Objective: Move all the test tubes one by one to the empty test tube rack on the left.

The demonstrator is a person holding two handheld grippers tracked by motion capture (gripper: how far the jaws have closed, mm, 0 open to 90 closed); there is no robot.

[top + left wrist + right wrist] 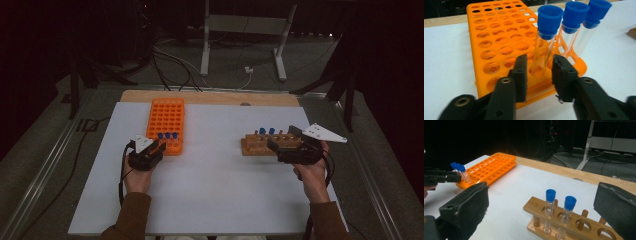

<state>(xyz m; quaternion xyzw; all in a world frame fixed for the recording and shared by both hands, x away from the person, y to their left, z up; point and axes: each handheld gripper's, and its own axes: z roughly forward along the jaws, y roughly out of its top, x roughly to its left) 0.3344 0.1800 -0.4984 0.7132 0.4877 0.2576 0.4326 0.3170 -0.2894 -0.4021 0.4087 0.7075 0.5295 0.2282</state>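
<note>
The nearest blue-capped tube stands in the orange rack near the worktop's left edge, between the parted jaws of the left hand-held gripper — apparently just released. Next: back off cleanly. The right hand-held gripper gapes over the wooden rack. Three tubes in orange, two in wood.

Five capped tubes, one orange rack, one wooden rack.

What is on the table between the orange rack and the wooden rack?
Nothing. In the high view, only bare white table separates the orange rack from the wooden rack. The right gripper view shows the same bare stretch.
</note>
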